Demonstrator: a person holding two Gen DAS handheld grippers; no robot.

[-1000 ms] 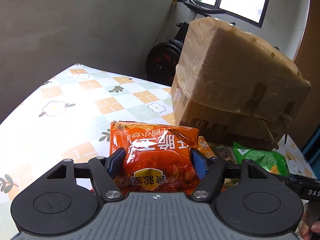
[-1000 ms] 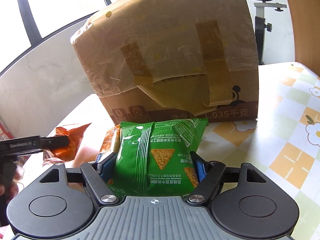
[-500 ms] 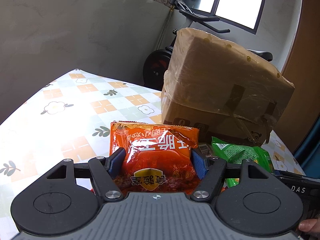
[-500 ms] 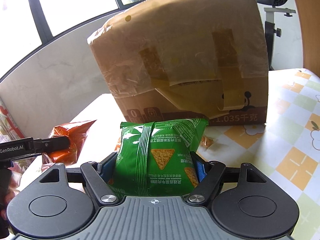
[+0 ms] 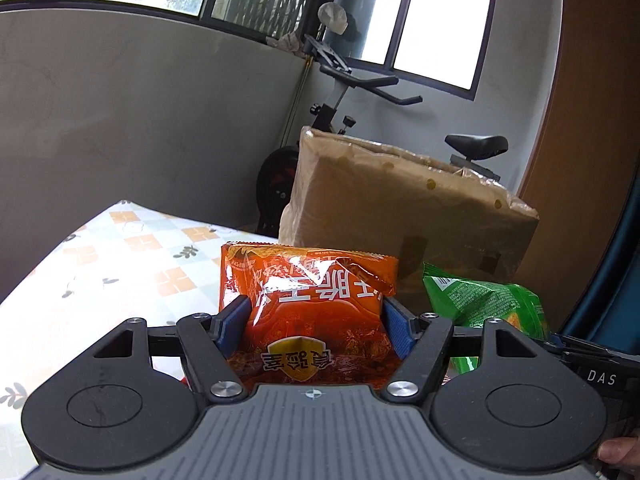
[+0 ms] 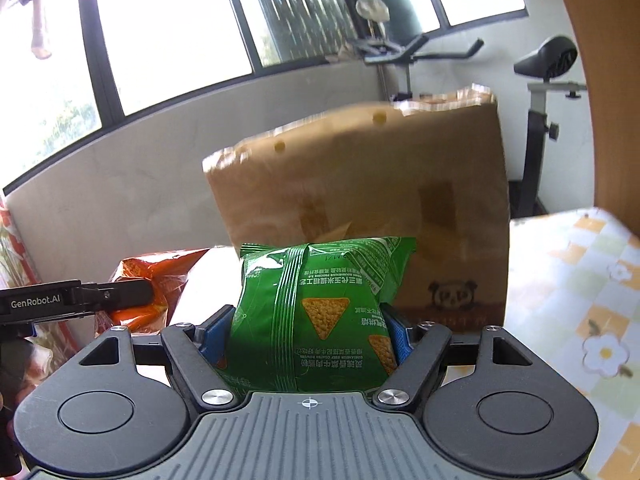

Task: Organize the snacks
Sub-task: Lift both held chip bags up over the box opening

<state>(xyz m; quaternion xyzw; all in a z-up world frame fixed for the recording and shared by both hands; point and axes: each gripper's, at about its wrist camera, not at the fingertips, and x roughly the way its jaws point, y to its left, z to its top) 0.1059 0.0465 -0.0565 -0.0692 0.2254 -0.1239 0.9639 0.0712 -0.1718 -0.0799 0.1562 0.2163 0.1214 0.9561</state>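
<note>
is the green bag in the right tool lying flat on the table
No, the green bag is clamped between the blue pads of the right tool, held up in front of the cardboard box.

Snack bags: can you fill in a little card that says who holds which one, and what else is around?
left gripper: jaws shut on the orange snack bag
right gripper: jaws shut on the green snack bag
cardboard box: brown, taped, standing behind both bags
tablecloth: checked, with flowers
behind the table: exercise bike, windows
</note>
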